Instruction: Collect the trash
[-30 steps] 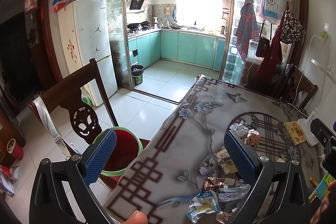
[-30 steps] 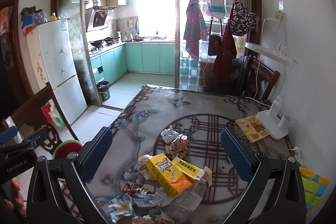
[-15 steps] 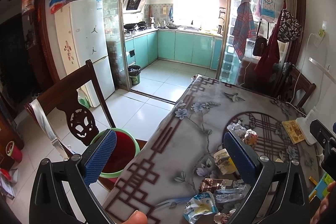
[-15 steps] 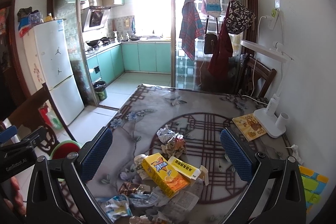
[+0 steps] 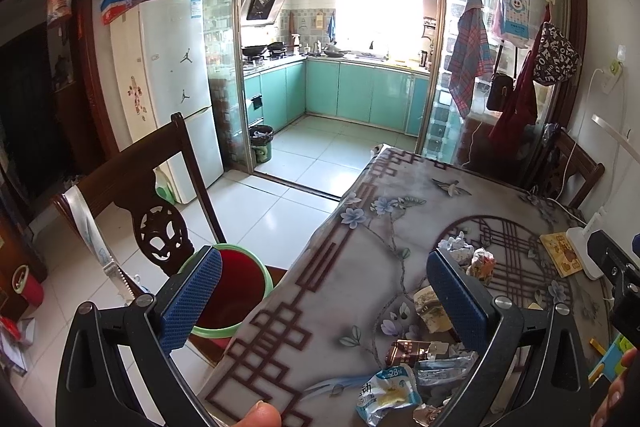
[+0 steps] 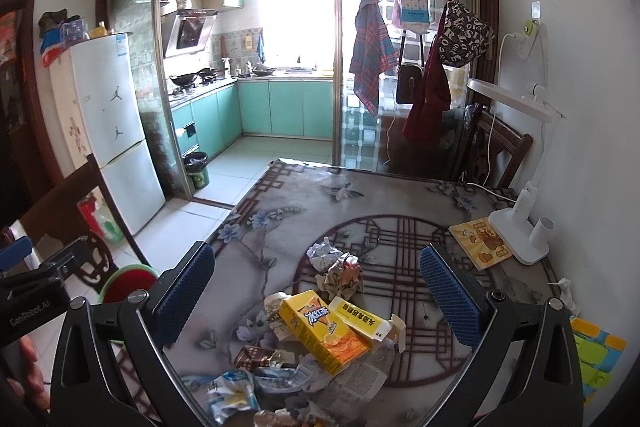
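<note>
Trash lies in a heap on the patterned table: a yellow drink carton, a smaller yellow box, crumpled paper balls, a white-blue wrapper and a brown wrapper. My right gripper is open above the heap, holding nothing. My left gripper is open over the table's left edge, empty. The wrapper also shows in the left wrist view. A red bin with a green rim stands on the floor left of the table.
A dark wooden chair stands by the bin. A white desk lamp and a yellow booklet sit at the table's right side. Another chair is at the far right. A fridge stands by the kitchen door.
Both grippers have shifted slightly back and up; the trash heap sits a little lower in view. Both stay open and empty.
</note>
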Demonstrator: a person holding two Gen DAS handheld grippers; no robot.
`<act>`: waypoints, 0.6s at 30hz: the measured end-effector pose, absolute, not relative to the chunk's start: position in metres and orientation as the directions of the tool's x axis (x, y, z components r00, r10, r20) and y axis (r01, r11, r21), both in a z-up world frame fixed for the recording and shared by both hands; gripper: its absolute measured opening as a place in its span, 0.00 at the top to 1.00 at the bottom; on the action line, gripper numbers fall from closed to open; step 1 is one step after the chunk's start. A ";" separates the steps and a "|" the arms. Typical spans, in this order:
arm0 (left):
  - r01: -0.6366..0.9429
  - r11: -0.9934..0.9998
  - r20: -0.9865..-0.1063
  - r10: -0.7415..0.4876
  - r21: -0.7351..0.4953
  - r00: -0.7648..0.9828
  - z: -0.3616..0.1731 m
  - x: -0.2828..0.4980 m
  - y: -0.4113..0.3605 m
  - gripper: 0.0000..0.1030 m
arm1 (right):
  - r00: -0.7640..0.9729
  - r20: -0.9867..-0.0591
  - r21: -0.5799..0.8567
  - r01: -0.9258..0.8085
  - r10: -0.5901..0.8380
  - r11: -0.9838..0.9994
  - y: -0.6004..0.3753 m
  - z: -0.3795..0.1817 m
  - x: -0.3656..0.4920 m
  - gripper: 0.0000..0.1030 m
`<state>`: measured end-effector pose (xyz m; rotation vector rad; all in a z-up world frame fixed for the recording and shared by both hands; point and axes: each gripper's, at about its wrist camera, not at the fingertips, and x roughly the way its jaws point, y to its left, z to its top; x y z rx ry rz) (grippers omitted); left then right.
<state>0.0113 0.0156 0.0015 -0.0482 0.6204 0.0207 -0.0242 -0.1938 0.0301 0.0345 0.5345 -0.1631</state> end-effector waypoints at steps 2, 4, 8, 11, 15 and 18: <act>-0.037 0.999 -0.581 0.007 -0.039 0.814 0.002 0.011 0.017 0.00 | 0.847 -0.511 -0.010 0.163 -0.145 0.987 -0.194 0.031 -0.024 0.00; -0.038 0.998 -0.580 0.008 -0.040 0.815 0.002 0.010 0.017 0.00 | 0.847 -0.511 -0.010 0.161 -0.144 0.987 -0.194 0.030 -0.025 0.00; -0.036 0.999 -0.580 0.007 -0.039 0.814 0.002 0.010 0.017 0.00 | 0.847 -0.513 -0.010 0.161 -0.143 0.987 -0.194 0.030 -0.024 0.00; -0.036 0.999 -0.580 0.007 -0.039 0.814 0.002 0.010 0.018 0.00 | 0.846 -0.513 -0.011 0.164 -0.146 0.986 -0.193 0.030 -0.025 0.00; -0.034 0.999 -0.583 0.004 -0.041 0.813 0.002 0.010 0.016 0.00 | 0.844 -0.515 -0.010 0.169 -0.150 0.986 -0.195 0.030 -0.026 0.00; -0.031 0.998 -0.581 -0.004 -0.049 0.814 0.003 0.010 0.015 0.00 | 0.842 -0.518 -0.010 0.173 -0.153 0.985 -0.197 0.030 -0.026 0.00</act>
